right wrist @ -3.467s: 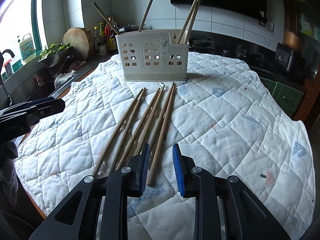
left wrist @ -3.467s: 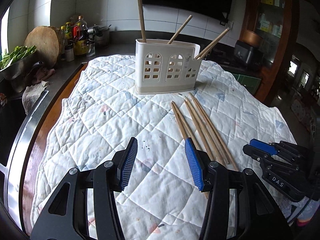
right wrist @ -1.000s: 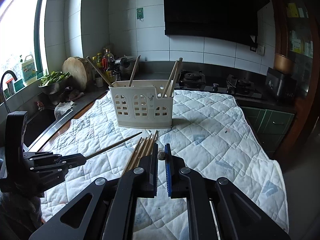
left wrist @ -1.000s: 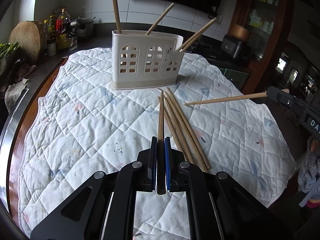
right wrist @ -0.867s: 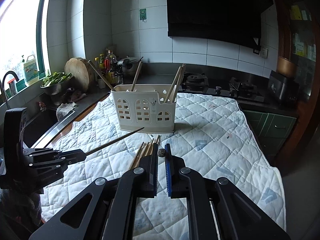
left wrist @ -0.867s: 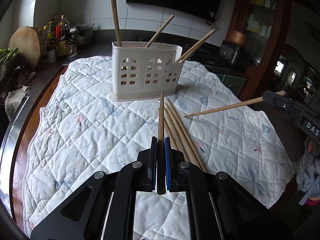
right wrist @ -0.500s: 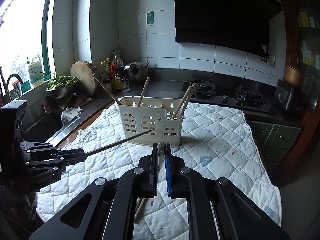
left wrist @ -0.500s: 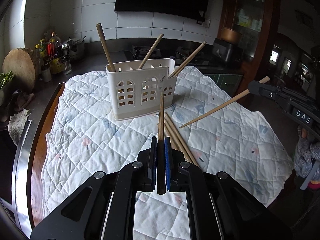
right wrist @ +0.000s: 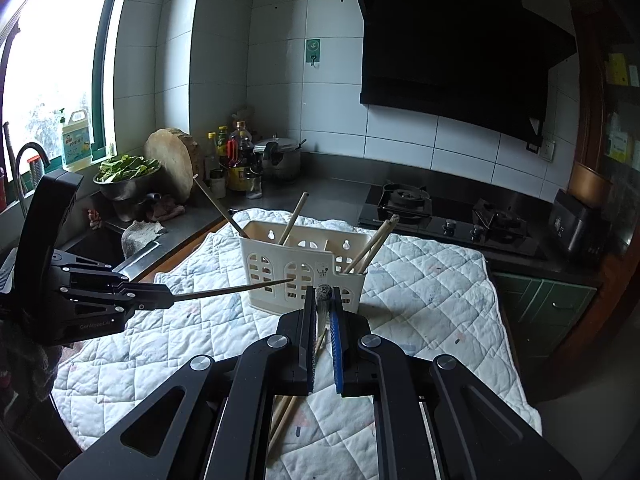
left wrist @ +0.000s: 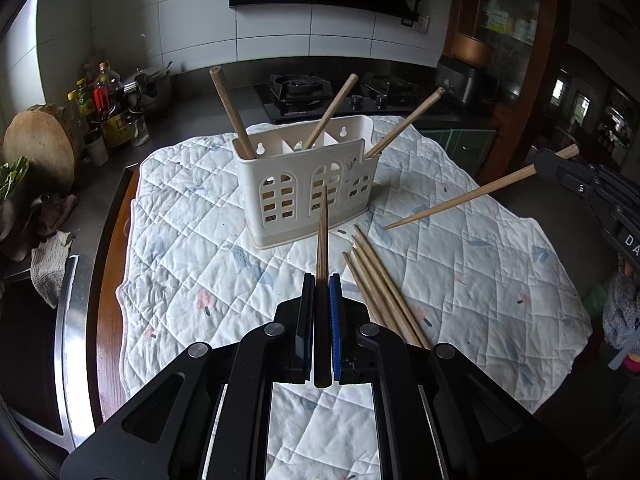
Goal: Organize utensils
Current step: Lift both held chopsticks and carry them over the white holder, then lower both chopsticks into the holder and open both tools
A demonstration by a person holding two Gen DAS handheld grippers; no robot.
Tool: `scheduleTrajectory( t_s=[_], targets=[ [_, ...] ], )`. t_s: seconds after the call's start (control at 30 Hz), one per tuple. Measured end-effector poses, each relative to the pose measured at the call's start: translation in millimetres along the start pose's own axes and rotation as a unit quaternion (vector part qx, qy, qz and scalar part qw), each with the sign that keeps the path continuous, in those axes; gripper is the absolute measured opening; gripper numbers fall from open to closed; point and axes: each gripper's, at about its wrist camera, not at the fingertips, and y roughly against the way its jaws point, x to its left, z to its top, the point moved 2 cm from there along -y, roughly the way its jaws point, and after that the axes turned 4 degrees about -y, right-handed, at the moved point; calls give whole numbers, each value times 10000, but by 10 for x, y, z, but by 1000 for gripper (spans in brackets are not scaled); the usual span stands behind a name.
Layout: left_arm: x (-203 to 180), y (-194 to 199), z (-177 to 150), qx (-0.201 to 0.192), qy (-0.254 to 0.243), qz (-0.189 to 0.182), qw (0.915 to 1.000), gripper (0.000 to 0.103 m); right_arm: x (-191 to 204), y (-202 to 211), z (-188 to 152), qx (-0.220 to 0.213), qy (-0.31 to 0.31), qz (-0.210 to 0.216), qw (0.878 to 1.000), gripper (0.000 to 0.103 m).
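A white utensil holder with three sections stands on the quilted cloth with chopsticks leaning in it; it also shows in the right wrist view. My left gripper is shut on a wooden chopstick that points at the holder's front. My right gripper is shut on another chopstick, seen end-on; from the left wrist view this chopstick hangs tilted above the cloth, right of the holder. Several loose chopsticks lie on the cloth.
A gas hob sits behind the cloth. Bottles, a pot, a round wooden block and a bowl of greens line the left counter beside a sink.
Both grippers closed on one chopstick each, lifted them off the cloth and rose, so the holder now sits lower in both views.
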Motion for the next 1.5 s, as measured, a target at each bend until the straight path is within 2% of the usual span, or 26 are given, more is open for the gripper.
scheduleTrajectory(
  t_s=[0.47, 0.67, 0.83, 1.0, 1.23, 1.5],
  targets=[
    [127, 330, 503, -648, 318, -163, 9973, 6, -123, -184, 525, -189, -114, 55, 9997, 7],
    [20, 424, 738, -893, 209, -178, 9956, 6, -170, -308, 785, -240, -138, -2, 9996, 7],
    [1, 636, 1037, -1328, 150, -73, 9910, 6, -254, -387, 1007, -322, -177, -88, 9993, 7],
    [92, 777, 1341, -1815, 209, 253, 9828, 6, -298, -496, 1134, -277, -193, -103, 9994, 7],
    [268, 671, 1579, -2103, 479, 510, 9751, 6, -284, -735, 1143, 10, -84, -95, 9999, 7],
    [466, 384, 1641, -2142, 826, 612, 9714, 6, -264, -886, 1085, 210, 7, -44, 9998, 7]
  ],
)
